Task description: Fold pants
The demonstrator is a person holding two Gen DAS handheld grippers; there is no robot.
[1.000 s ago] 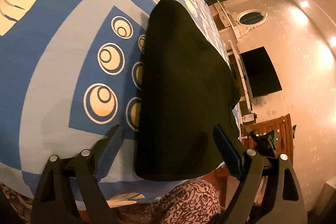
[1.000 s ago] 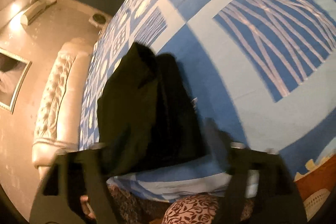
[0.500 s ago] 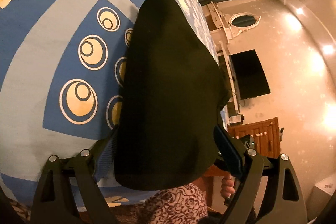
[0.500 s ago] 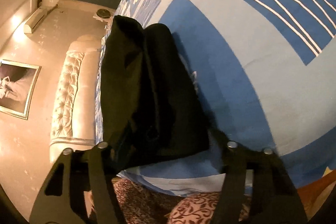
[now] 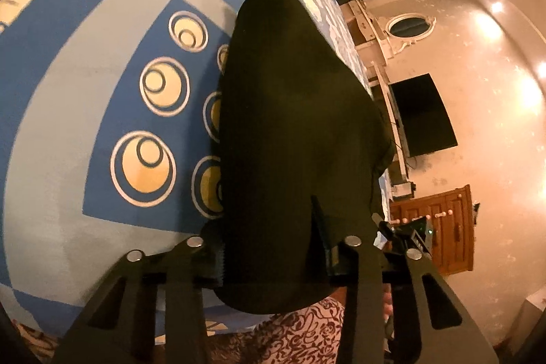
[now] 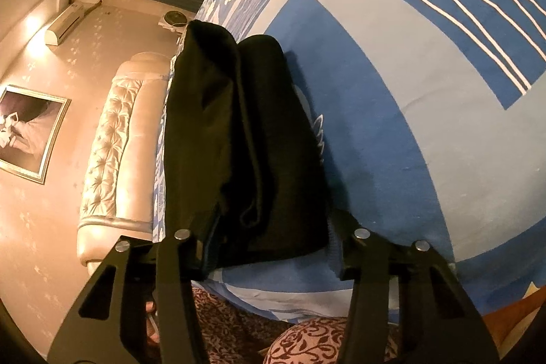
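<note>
Folded black pants [image 5: 290,125] lie on the blue patterned bedspread [image 5: 68,125], with their near end at the bed's edge. My left gripper [image 5: 269,248] is at that near end. Its jaws are closing and the cloth is bunched between the pads. The right wrist view shows the same pants [image 6: 239,142] as two long folds side by side on the bedspread [image 6: 409,91]. My right gripper [image 6: 271,246] straddles their near edge. Its jaws are also closing, with a pad against each side of the cloth.
A person's patterned clothing [image 5: 307,340] is just below the bed's edge. Beyond the bed are a wall television [image 5: 423,115] and a wooden cabinet [image 5: 440,227]. A tufted headboard [image 6: 109,142] and a framed picture [image 6: 27,132] are on the other side.
The left jaws stood wide around the pants' near end and have closed on it. The right gripper sank toward the bed, and its jaws narrowed onto the pants' edge.
</note>
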